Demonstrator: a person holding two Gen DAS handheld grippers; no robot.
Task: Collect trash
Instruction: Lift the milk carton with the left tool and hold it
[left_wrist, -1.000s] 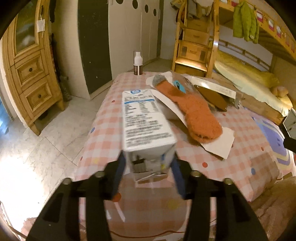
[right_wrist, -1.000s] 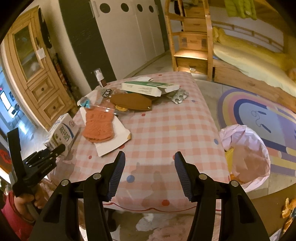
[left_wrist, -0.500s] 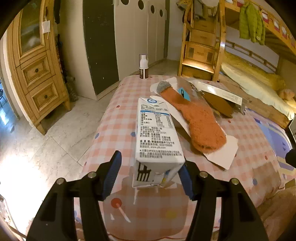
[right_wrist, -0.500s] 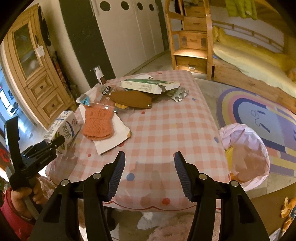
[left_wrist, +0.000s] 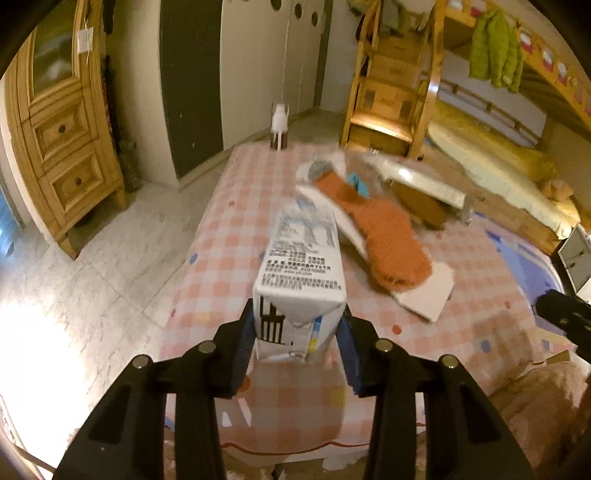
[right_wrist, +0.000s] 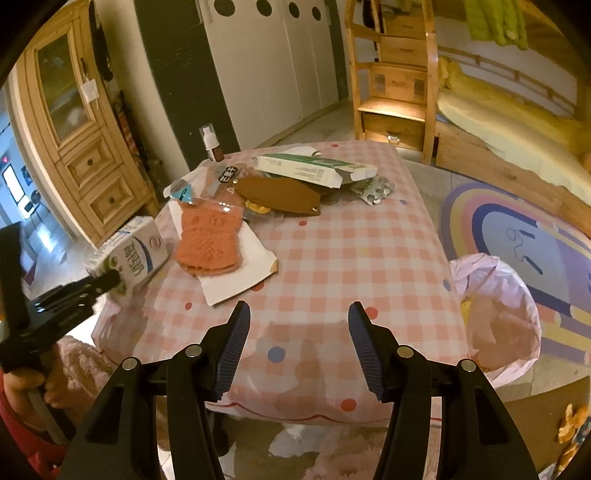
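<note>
1. I'm working in a child's bedroom; the checked surface sits beside a bunk bed.
2. My left gripper is closing its jaws on the milk carton, which lies between them at the surface's 9 o'clock edge; the pads look already in contact.
3. My right gripper hovers with jaws released and empty, free for the next piece.
4. The pink-lined trash bag waits at 3 o'clock, presumably the carton's destination.
</note>
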